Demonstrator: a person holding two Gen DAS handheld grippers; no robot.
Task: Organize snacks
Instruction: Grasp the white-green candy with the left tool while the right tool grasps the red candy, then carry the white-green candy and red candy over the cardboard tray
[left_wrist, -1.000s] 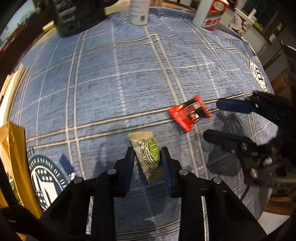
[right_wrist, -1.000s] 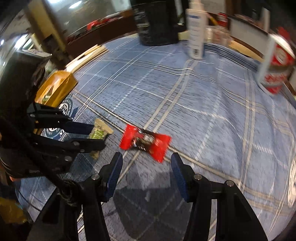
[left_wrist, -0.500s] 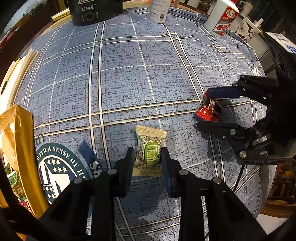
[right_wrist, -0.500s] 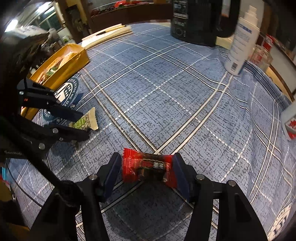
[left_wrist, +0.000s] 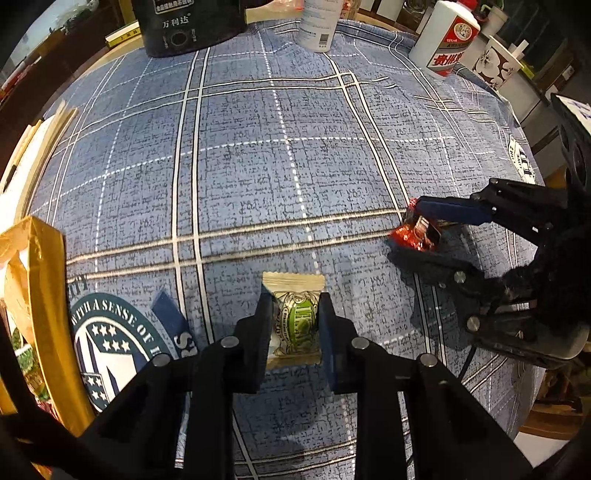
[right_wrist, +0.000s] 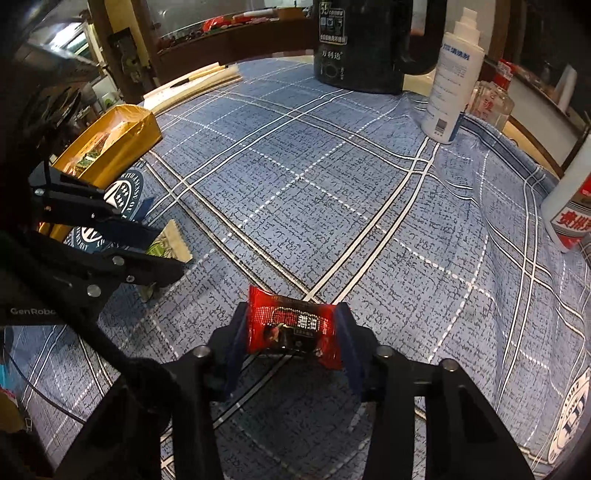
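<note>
pinching crinkly foil packets: left hand-held gripper (left_wrist: 294, 325) green snack (left_wrist: 295, 322), right hand-held gripper (right_wrist: 291, 330) red snack (right_wrist: 291, 326).

Pretty dim, warm indoor light; both views are sharp mid-frame, heavy fisheye bending and dark vignetting at the corners, soft shadows on the surface (left_wrist: 258, 166).

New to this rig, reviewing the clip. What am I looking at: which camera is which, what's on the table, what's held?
No robot arm here: a person carries a hand-held gripper in each hand, each with a fisheye camera looking along its two fingers. In the left wrist view, the left hand-held gripper has closed on a green-and-tan snack packet. In the right wrist view, the right hand-held gripper has just been closing on a red snack packet, now pinched at both ends. Both packets sit low over a blue plaid tablecloth. A yellow box already holding snacks stands on the left; bottles and a black appliance stand at the far edge.
</note>
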